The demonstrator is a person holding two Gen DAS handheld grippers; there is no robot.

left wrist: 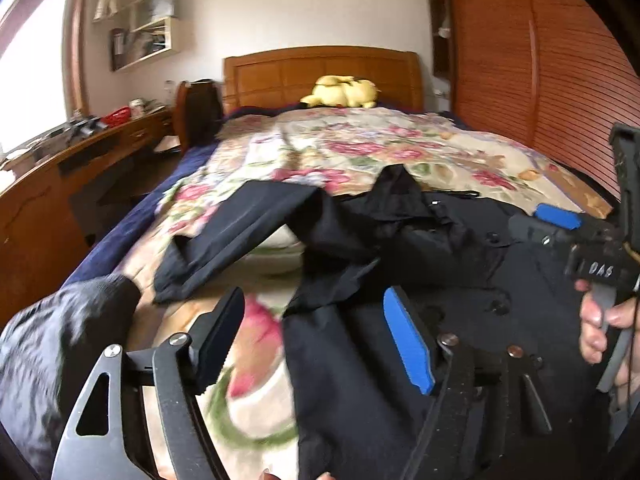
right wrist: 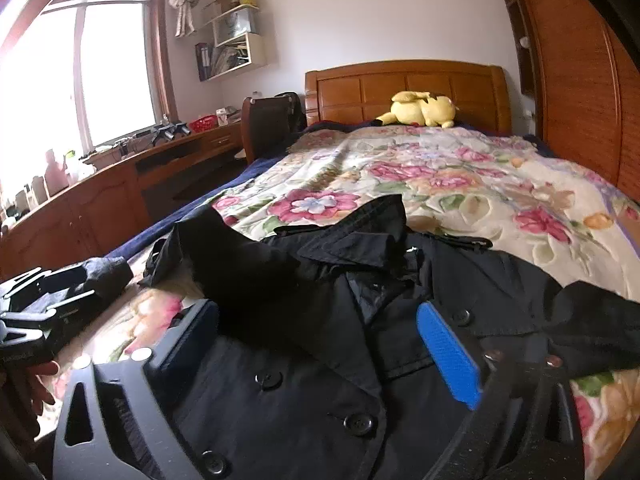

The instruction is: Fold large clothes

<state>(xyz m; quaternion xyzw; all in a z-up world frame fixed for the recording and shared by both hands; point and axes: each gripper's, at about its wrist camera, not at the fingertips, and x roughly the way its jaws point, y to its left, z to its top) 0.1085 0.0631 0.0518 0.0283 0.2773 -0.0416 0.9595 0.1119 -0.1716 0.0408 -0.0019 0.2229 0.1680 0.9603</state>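
Currently — step in hand: laying the black coat [right wrist: 320,360] out flat before the first fold; this is my reading, since its sleeve and collar are not yet smoothed.
Coat position: on the near part of the floral bedspread [right wrist: 460,184], front side up, buttons showing, collar toward the far end.
Left sleeve [left wrist: 240,232]: bent back on itself in a raised arch at the coat's left side, bedspread visible beneath it.
Collar [right wrist: 360,236]: rumpled and standing up.
Left gripper [left wrist: 316,340]: jaws spread wide, nothing between them; it hovers above the coat's left edge, where dark cloth meets bedspread.
Right gripper [right wrist: 316,344]: also spread and empty, hanging over the buttoned chest.
Contact: I cannot tell whether either tool touches the cloth.
Doing it well: take the sleeve near its cuff, draw it out leftward until the arch drops flat, and steady the chest panel with the other tool so the body does not drag.
Grip advice: pinch one layer only; the fabric looks thin and likely slides.
Risk: pulling fast could bunch the collar further.
Far end: a yellow plush toy [right wrist: 420,110] lies by the headboard [right wrist: 404,80], well apart from the work.
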